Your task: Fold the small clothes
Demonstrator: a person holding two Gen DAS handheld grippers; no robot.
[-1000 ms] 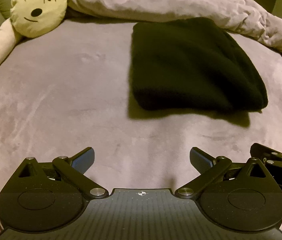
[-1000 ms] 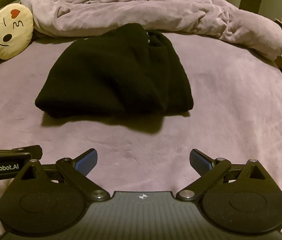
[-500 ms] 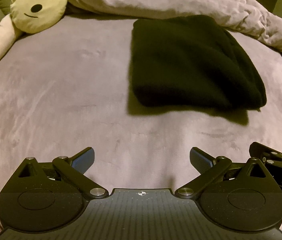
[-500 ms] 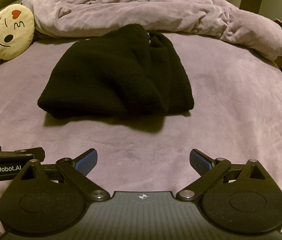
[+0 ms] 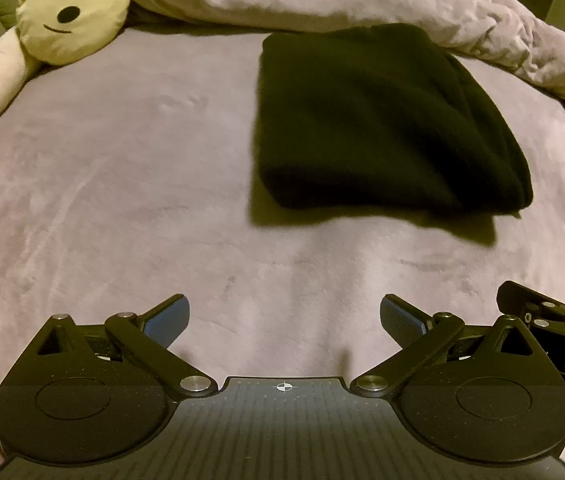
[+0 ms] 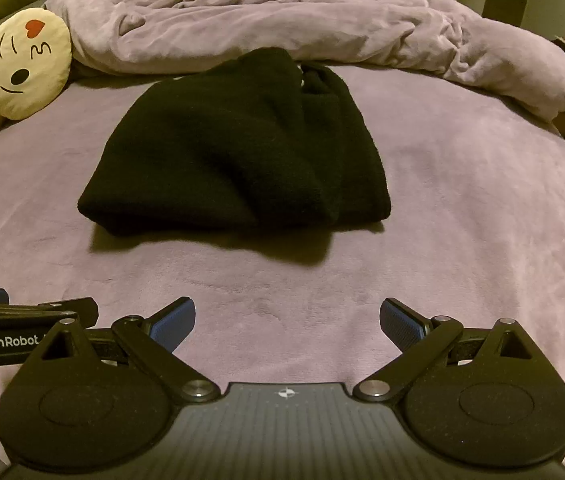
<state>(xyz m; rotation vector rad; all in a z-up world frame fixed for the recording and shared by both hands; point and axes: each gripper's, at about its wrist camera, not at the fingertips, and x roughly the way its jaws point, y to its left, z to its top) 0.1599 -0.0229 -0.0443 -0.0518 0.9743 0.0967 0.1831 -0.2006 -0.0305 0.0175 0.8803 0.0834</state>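
Mauve bedspread [image 6: 462,208] bears black garment [image 6: 238,160], seemingly folded; duvet [image 6: 302,28] behind.

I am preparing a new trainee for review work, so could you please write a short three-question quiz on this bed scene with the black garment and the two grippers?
1. True or false: the left gripper is shut on the black garment.
2. Multiple choice: the black garment lies (a) bundled on the purple bed cover, apart from both grippers; (b) draped over the round face pillow; (c) under the rumpled duvet.
3. Fill in: the right gripper has its jaws ____.

Key
1. False: its jaws stand wide apart, holding nothing.
2. a
3. open
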